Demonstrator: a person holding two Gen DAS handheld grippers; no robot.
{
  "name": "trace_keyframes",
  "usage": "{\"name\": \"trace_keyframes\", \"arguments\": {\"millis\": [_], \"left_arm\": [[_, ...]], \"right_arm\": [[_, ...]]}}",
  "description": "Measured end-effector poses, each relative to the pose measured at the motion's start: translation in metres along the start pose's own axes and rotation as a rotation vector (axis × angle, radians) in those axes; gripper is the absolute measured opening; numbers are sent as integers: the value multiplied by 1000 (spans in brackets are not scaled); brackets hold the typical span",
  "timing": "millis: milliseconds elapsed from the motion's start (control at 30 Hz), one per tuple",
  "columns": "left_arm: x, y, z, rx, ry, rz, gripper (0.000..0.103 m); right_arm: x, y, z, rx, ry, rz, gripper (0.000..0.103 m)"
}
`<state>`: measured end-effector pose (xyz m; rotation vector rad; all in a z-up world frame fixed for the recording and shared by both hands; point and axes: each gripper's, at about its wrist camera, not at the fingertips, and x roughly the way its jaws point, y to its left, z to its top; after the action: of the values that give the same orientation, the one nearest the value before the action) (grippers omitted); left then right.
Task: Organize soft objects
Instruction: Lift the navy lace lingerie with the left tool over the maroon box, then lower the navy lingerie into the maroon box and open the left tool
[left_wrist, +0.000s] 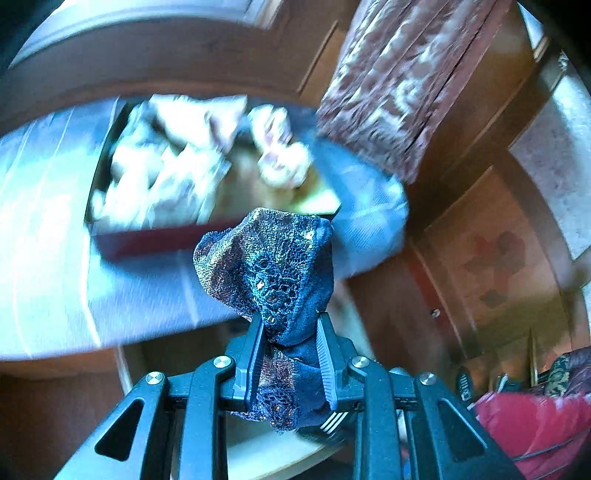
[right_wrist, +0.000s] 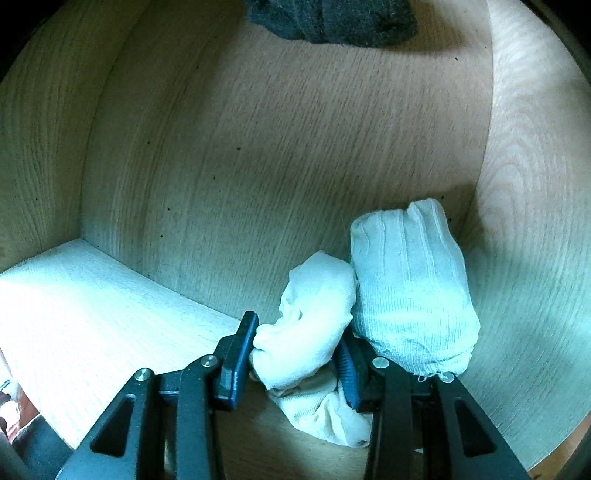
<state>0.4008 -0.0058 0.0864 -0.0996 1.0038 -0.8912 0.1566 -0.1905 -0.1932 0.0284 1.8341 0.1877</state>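
- The left gripper (left_wrist: 290, 323) is closed on a dark blue lace cloth (left_wrist: 269, 266). The cloth is bunched between the two fingers and stands up above their tips, with more of it hanging behind them.
- Beyond this gripper, a red tray (left_wrist: 147, 242) with pale soft items (left_wrist: 166, 173) lies on a light blue surface (left_wrist: 48, 221). This part is blurred.
- The right gripper (right_wrist: 297, 345) clamps a white sock (right_wrist: 310, 317) inside a wooden compartment (right_wrist: 258, 147). The sock bulges forward past the fingertips.
- Just to the right of that sock, touching it, a rolled white sock (right_wrist: 410, 288) stands against the compartment wall.
- Far ahead of the right gripper, at the top edge, lies a dark grey cloth (right_wrist: 332, 18).
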Motion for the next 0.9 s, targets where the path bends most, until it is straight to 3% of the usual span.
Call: {"name": "trace_keyframes", "arguments": {"millis": [300,467,900], "left_arm": [[6,-24,97,83,-90,14,26],[46,-13,127,79,-52,67,26],[136,35,185,-78,77,139,26]], "right_arm": [[-1,1,0,-1,-3,2,41],[-1,1,0,-3,-7,4,41],[0,-3,-6,-10,-17,10,41]]}}
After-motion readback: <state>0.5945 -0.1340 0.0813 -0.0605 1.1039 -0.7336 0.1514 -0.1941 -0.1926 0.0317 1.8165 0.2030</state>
